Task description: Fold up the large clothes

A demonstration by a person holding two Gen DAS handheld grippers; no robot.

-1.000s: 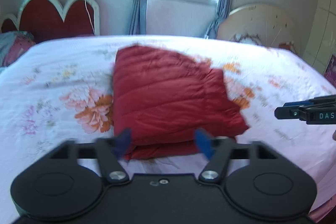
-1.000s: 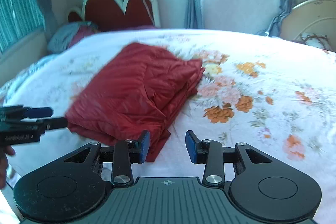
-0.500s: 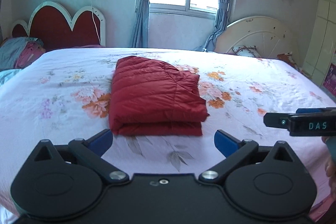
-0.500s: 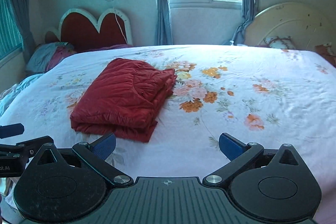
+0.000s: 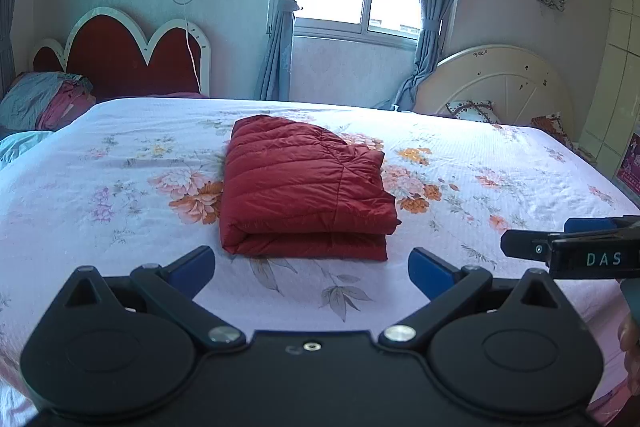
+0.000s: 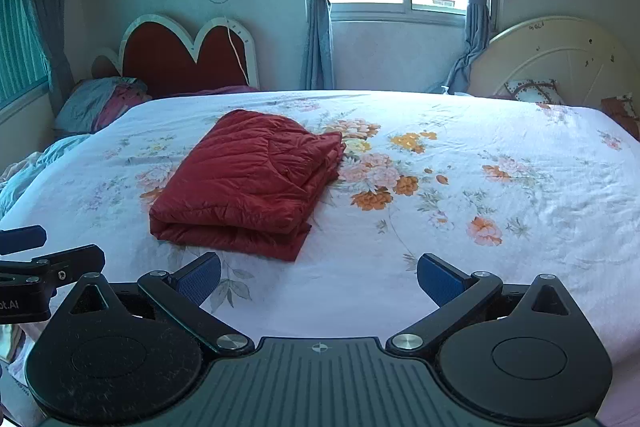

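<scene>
The flowered bed fills your view. Your folded red jacket lies on it, left of the orange blooms. Nearer you than the jacket, your left gripper and right gripper are spread wide, holding nothing.

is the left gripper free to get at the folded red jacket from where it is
Probably yes: the left gripper is open and empty, and only bare floral sheet lies between it and the folded red jacket.
</scene>
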